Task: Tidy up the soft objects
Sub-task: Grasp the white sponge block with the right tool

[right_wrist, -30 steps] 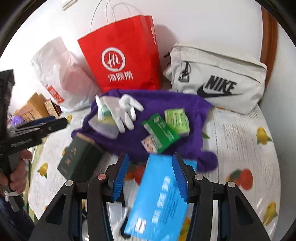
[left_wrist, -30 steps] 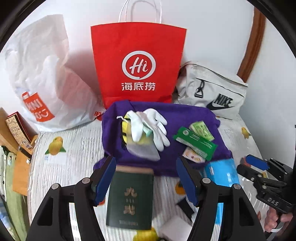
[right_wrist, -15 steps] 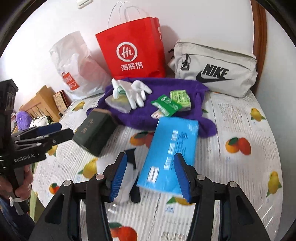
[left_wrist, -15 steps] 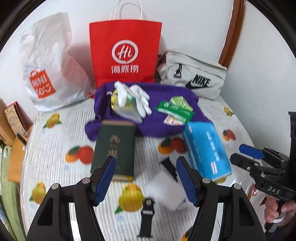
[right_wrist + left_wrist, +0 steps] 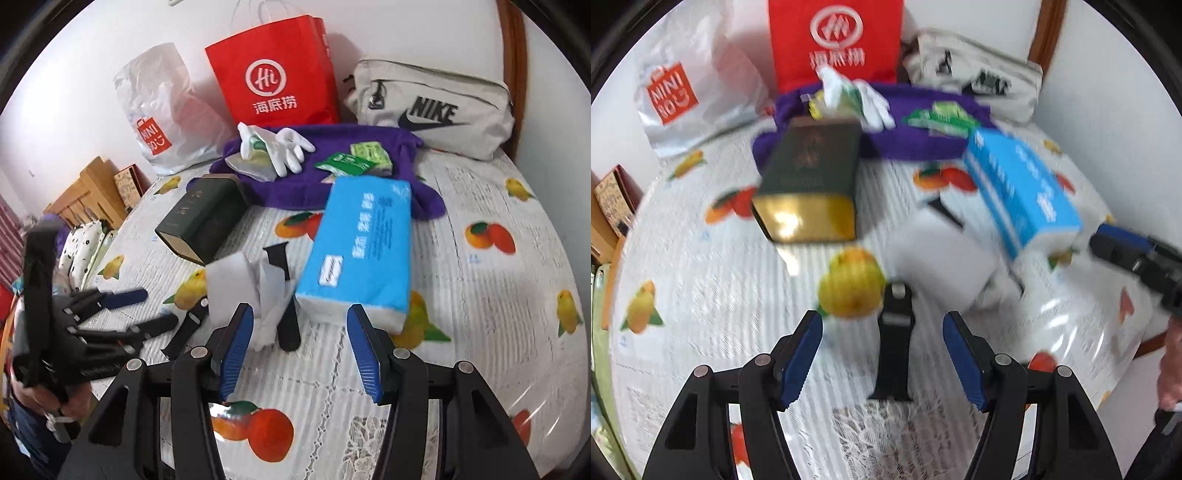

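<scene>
A purple cloth (image 5: 332, 177) lies at the back of the table with white gloves (image 5: 284, 147) and green packets (image 5: 354, 160) on it. A blue tissue pack (image 5: 362, 243) lies in front of it, shown also in the left wrist view (image 5: 1023, 188). A white crumpled tissue (image 5: 236, 280) and black watch strap pieces (image 5: 288, 325) lie beside it. My right gripper (image 5: 299, 350) is open and empty, just before the pack. My left gripper (image 5: 882, 354) is open and empty, over a black strap (image 5: 895, 339).
A dark green box (image 5: 203, 221) lies left of centre. A red paper bag (image 5: 277, 74), a white Miniso bag (image 5: 162, 110) and a grey Nike pouch (image 5: 432, 110) stand against the wall. The fruit-print tablecloth (image 5: 498, 295) covers the table. Wooden furniture (image 5: 88, 192) stands at left.
Both grippers have pulled back toward the table's front edge, away from the purple cloth. The left view is now motion-blurred. Both stay open and empty.
</scene>
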`<move>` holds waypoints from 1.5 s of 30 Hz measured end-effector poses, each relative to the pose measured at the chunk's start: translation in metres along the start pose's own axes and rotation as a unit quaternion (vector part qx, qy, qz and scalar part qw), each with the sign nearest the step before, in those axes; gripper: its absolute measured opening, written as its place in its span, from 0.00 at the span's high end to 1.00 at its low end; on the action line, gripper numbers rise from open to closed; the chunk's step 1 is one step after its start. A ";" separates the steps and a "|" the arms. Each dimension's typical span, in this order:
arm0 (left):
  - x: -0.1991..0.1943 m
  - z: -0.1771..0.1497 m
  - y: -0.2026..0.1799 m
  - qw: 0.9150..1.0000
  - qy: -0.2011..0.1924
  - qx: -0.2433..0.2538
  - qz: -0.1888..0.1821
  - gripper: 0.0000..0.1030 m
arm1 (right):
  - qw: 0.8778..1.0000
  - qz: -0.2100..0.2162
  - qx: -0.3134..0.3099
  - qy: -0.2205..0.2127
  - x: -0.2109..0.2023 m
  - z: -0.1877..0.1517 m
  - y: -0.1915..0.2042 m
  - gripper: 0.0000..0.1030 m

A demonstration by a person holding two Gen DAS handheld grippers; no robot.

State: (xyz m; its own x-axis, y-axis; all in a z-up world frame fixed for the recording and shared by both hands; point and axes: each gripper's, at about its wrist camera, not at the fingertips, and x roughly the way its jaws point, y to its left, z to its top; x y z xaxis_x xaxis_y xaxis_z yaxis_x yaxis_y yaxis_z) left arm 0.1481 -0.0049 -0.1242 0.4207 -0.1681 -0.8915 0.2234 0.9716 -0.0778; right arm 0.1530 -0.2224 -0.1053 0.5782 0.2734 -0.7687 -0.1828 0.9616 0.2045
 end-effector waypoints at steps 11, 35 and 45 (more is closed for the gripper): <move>0.024 -0.019 -0.009 0.999 -0.002 0.044 0.022 0.59 | 0.999 -0.016 0.032 0.006 -0.004 -0.021 -0.021 0.49; 0.007 -0.020 0.004 0.999 -0.019 0.034 -0.004 0.81 | 1.000 0.007 0.005 0.019 0.012 -0.021 0.005 0.49; -0.009 -0.003 0.046 0.999 -0.035 0.000 0.013 0.81 | 0.996 0.056 -0.066 0.021 0.041 -0.002 0.053 0.49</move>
State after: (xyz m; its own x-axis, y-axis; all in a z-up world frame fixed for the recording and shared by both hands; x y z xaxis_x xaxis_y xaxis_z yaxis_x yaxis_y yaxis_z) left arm 0.1518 0.0419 -0.1207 0.4871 -0.1534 -0.8598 0.2107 0.9760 -0.0548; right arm 0.1654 -0.1602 -0.1274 0.5154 0.3745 -0.7708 -0.3484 0.9133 0.2108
